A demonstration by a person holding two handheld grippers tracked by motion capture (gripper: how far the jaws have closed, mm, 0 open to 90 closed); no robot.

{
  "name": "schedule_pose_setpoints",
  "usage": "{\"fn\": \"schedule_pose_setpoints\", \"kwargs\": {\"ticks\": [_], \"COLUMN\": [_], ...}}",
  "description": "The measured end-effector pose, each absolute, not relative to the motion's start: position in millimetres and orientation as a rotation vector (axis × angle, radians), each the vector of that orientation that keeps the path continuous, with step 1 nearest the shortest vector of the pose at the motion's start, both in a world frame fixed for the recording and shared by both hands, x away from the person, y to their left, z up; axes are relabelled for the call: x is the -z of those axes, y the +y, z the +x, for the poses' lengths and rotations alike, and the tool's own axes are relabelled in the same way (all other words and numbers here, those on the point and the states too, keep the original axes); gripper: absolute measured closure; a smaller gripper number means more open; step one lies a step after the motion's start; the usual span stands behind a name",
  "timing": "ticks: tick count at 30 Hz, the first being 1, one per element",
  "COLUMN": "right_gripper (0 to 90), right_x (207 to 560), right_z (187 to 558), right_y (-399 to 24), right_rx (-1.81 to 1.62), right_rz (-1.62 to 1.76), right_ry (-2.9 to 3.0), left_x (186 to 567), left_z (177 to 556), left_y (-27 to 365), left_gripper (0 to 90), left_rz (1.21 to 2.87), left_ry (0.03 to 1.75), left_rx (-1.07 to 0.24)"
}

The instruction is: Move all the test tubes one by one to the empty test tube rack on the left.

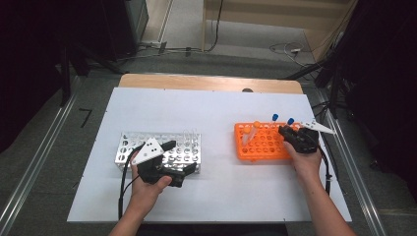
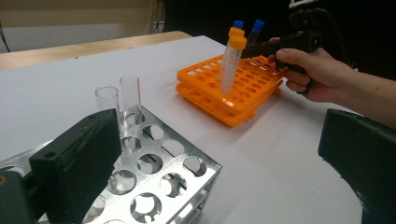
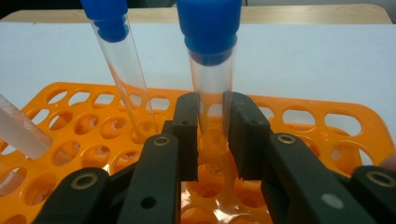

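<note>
An orange tube rack [image 1: 260,147] [image 2: 233,91] [image 3: 327,126] lies at the table's right. My right gripper [image 1: 286,130] [image 3: 212,140] is shut on a clear blue-capped tube [image 3: 212,88] [image 1: 290,121], which stands upright with its lower end at the rack's holes. A second blue-capped tube [image 3: 119,60] [image 1: 275,118] leans in the rack beside it. Two orange-capped tubes [image 2: 231,56] stand in the rack's left part. My left gripper [image 1: 182,157] [image 2: 219,163] hangs open, nothing between its jaws, over the right end of a metal rack [image 1: 128,147] [image 2: 187,172] holding two uncapped clear tubes [image 2: 130,100].
White board [image 1: 216,196] covers the wooden table, with bare room between the two racks and in front of them. The person's right hand [image 2: 317,70] grips the right gripper. Cables lie on the floor beyond the table's far edge [image 1: 211,81].
</note>
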State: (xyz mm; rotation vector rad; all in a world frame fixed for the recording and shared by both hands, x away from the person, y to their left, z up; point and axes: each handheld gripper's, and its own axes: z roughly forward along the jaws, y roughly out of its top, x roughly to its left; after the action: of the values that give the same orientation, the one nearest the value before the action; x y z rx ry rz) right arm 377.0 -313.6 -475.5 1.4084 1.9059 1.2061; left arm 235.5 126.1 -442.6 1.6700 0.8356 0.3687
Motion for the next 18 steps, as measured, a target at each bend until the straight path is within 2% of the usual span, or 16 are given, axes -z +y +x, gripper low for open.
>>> {"fn": "schedule_pose_setpoints", "kwargs": {"ticks": [11,18], "right_gripper": [75.2,75.2], "right_x": [477.4,466.8], "right_z": [375.1,368.2], "right_y": [-315.1,-317.2], "right_rx": [-1.220,-1.243], "right_rz": [1.398,1.329], "right_ry": [1.873,1.845], "left_x": [442.4,442.4], "left_z": [235.2,235.4], "left_y": [126.5,126.1], "left_gripper": [0.0,0.0], "left_rz": [1.669,1.667], "left_ry": [0.835,0.833], "left_rx": [-0.372,-0.370]}}
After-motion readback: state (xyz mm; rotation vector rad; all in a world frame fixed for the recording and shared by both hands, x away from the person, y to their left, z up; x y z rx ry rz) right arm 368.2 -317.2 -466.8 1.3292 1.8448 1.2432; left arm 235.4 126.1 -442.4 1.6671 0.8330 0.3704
